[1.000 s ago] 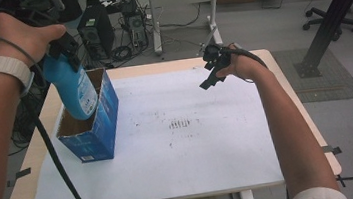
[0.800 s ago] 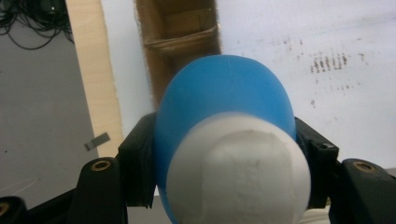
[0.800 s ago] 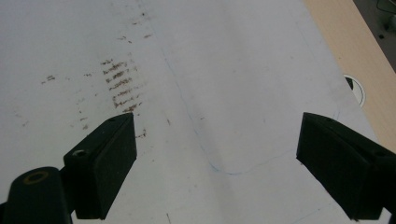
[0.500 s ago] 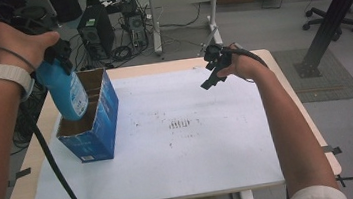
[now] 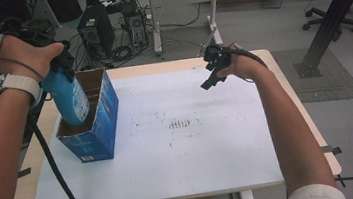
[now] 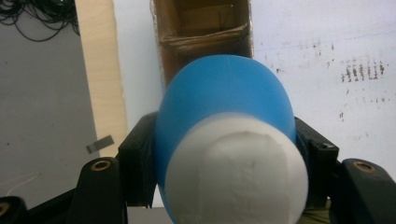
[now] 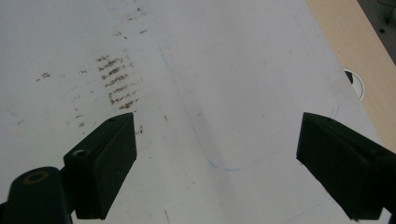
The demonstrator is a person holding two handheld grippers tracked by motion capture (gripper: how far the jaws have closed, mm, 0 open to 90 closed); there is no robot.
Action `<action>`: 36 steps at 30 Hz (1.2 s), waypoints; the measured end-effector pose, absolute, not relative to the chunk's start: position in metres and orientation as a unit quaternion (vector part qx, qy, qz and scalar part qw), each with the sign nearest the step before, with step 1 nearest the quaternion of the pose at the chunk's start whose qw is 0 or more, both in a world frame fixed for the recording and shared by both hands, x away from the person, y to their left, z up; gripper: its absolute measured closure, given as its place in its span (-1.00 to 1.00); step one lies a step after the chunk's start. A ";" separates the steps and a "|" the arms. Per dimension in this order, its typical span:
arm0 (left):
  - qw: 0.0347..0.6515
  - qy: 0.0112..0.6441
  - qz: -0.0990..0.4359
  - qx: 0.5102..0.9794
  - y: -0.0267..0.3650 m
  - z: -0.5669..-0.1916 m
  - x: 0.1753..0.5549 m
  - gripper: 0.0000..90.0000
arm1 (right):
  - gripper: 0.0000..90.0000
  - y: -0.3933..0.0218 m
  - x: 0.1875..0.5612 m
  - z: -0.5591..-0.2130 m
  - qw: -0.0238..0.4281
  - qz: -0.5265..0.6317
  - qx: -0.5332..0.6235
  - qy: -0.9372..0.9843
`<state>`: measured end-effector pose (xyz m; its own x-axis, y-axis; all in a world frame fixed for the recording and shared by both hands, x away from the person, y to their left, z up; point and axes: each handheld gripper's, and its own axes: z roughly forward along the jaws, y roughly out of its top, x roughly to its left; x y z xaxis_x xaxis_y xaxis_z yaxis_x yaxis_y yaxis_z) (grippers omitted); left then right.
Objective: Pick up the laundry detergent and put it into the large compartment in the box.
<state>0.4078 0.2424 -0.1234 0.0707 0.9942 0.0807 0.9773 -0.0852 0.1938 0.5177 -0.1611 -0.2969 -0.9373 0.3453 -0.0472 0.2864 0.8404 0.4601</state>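
Observation:
A blue bottle with a white cap hangs tilted with its lower end inside the open blue cardboard box at the table's left. My left gripper is shut on the bottle's upper part, jaws pressed to both sides of it in the left gripper view. The box's brown inside shows beyond the bottle. My right gripper is held above the far right of the white sheet, open, with nothing between its jaws.
A white sheet with brown smudges covers most of the wooden table. A cable trails from the left gripper over the table's near left. Desks, computers and a chair stand beyond the far edge.
My left gripper has lowered the blue bottle further into the box. The right gripper has stayed where it was.

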 end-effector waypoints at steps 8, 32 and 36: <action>0.042 0.674 0.091 0.732 0.242 -0.140 0.411 -0.17 | -0.73 -0.161 0.518 -0.297 0.063 0.228 0.166 0.957; 0.024 0.666 0.091 0.740 0.245 -0.203 0.421 -0.17 | -0.73 -0.164 0.519 -0.300 0.063 0.220 0.170 0.959; 0.025 0.665 0.095 0.741 0.244 -0.209 0.422 -0.17 | -0.73 -0.163 0.520 -0.302 0.062 0.219 0.169 0.959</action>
<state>0.4218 0.2444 -0.2087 0.0982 0.9893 0.1081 0.9797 -0.1152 0.1639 0.5195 -0.1632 -0.3016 -0.9348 0.3523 -0.0453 0.2976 0.8465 0.4415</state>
